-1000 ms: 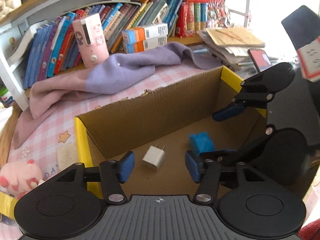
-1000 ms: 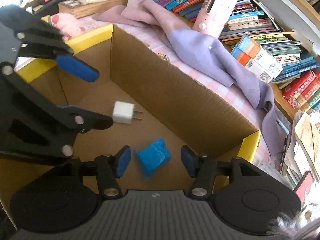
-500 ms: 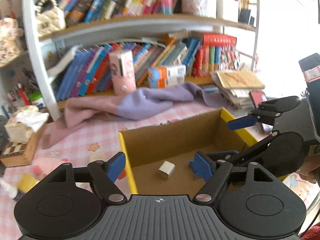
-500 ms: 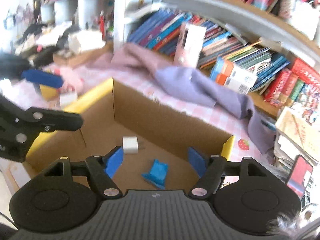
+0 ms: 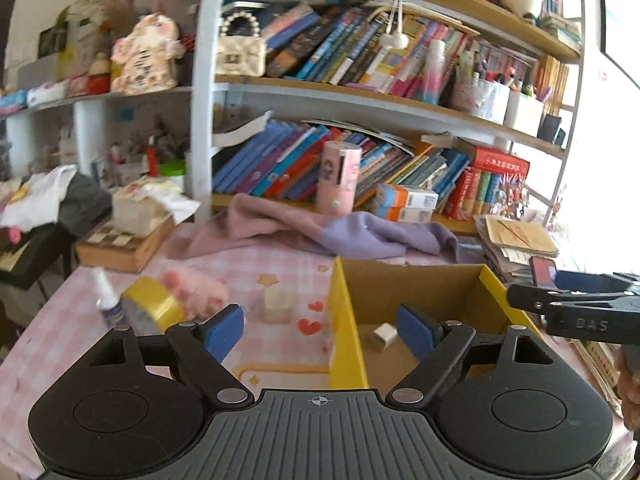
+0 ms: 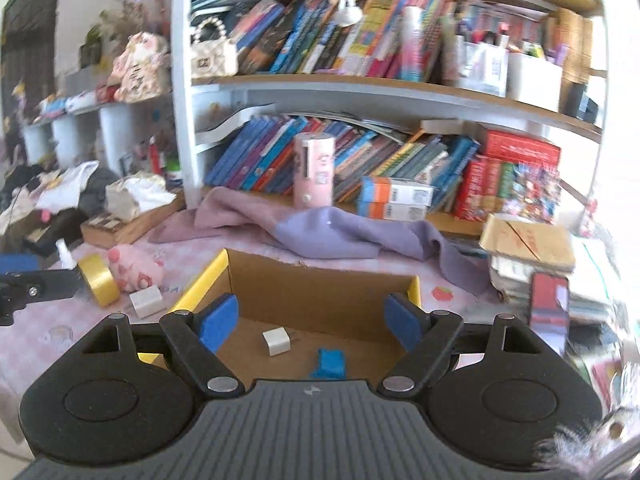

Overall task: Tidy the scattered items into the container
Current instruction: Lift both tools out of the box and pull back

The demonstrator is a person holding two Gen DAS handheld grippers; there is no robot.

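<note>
Charger (image 6: 276,342) and blue packet (image 6: 331,362) lie in box (image 6: 320,300) between right gripper (image 6: 311,324) spread, empty fingers; left gripper (image 5: 320,330) likewise.

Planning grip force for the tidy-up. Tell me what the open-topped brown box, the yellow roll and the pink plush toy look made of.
Open-topped brown box: corrugated cardboard, matte brown walls, glossy yellow-faced flaps.
Yellow roll: probably adhesive tape, its smooth band looks slightly shiny.
Pink plush toy: soft fuzzy fabric, probably stuffed, judging by its rounded shape and blurred outline.
</note>
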